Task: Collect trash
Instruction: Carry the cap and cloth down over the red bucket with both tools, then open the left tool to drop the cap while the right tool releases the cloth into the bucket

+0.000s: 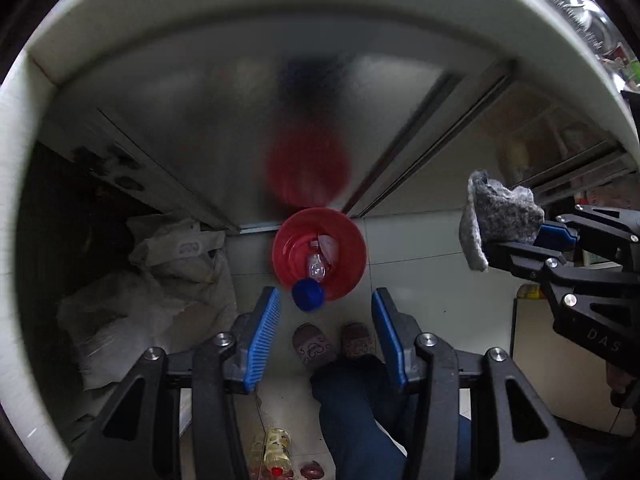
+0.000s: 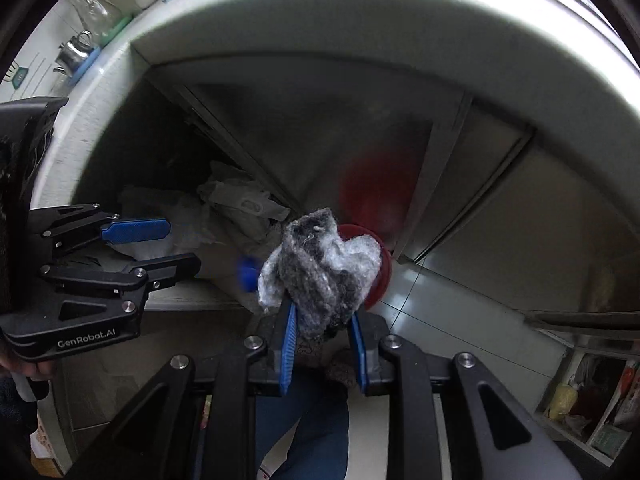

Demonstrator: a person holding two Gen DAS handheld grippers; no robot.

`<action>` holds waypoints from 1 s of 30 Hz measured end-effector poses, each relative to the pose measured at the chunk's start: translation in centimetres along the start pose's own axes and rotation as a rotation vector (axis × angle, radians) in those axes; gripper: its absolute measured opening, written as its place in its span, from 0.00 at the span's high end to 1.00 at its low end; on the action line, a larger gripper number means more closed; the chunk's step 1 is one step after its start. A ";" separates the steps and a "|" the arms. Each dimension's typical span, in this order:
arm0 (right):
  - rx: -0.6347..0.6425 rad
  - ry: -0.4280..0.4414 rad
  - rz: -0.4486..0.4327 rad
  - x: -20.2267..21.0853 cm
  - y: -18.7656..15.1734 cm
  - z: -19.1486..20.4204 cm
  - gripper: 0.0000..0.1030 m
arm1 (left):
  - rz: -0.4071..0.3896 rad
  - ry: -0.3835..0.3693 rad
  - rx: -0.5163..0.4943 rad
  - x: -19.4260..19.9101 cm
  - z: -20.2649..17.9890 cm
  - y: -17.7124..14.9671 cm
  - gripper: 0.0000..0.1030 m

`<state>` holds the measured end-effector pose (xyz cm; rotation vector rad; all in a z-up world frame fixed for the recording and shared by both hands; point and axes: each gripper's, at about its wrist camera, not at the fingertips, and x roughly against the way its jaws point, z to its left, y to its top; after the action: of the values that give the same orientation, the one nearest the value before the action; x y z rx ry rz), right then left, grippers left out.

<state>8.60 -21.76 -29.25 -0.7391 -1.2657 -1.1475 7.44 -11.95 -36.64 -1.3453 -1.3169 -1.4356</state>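
Right tongs (image 2: 324, 320) clamped on grey fuzzy wad (image 2: 320, 272); left tongs (image 1: 325, 312) parted, empty, above round red plastic bin (image 1: 319, 254).

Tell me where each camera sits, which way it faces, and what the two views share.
Left wrist: sits behind the open left hand-held gripper, facing steeply down at the round red plastic bin, a blue bottle cap over its near rim; slippered feet and a blue trouser leg show.
Right wrist: sits behind the right hand-held gripper, facing down at its clamped grey fuzzy wad; the trouser leg shows.
Shared: bin, wad, white counter edge, white crumpled bags, each other's gripper.
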 end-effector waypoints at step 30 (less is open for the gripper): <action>-0.092 0.010 0.083 -19.0 -1.8 -4.3 0.79 | 0.134 -0.012 -0.053 -23.6 3.4 0.4 0.56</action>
<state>9.91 -21.65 -48.81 -0.8461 -1.1695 -1.1459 12.33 -11.46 -60.01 -1.4512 -1.1802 -1.3814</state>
